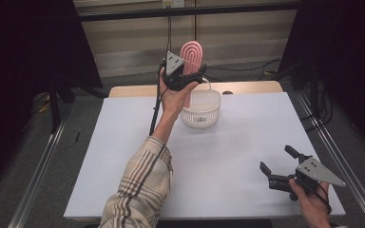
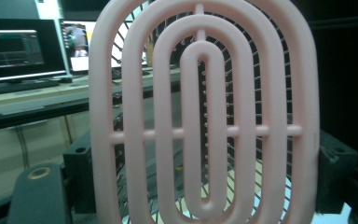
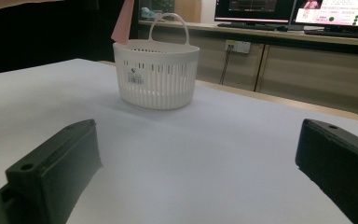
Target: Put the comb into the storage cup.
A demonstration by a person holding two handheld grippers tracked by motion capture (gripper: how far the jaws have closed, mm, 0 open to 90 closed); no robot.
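Note:
A pink oval hairbrush (image 1: 191, 54) with an open ribbed back stands upright above a white slotted basket (image 1: 200, 111) at the table's far middle. My left gripper (image 1: 186, 76) is raised over the basket's left rim and shut on the brush near the base of its head. In the left gripper view the brush (image 2: 205, 116) stands close between the two jaws, bristles facing away. Its pink handle tip (image 3: 123, 21) hangs over the basket (image 3: 156, 74) in the right gripper view. My right gripper (image 1: 276, 159) rests low at the near right, open with nothing in it (image 3: 205, 168).
A white sheet (image 1: 123, 142) covers the table, with a wooden edge (image 1: 252, 87) behind the basket. Metal rails (image 1: 43, 156) run along both sides. Desks with monitors (image 3: 335, 14) stand beyond the table.

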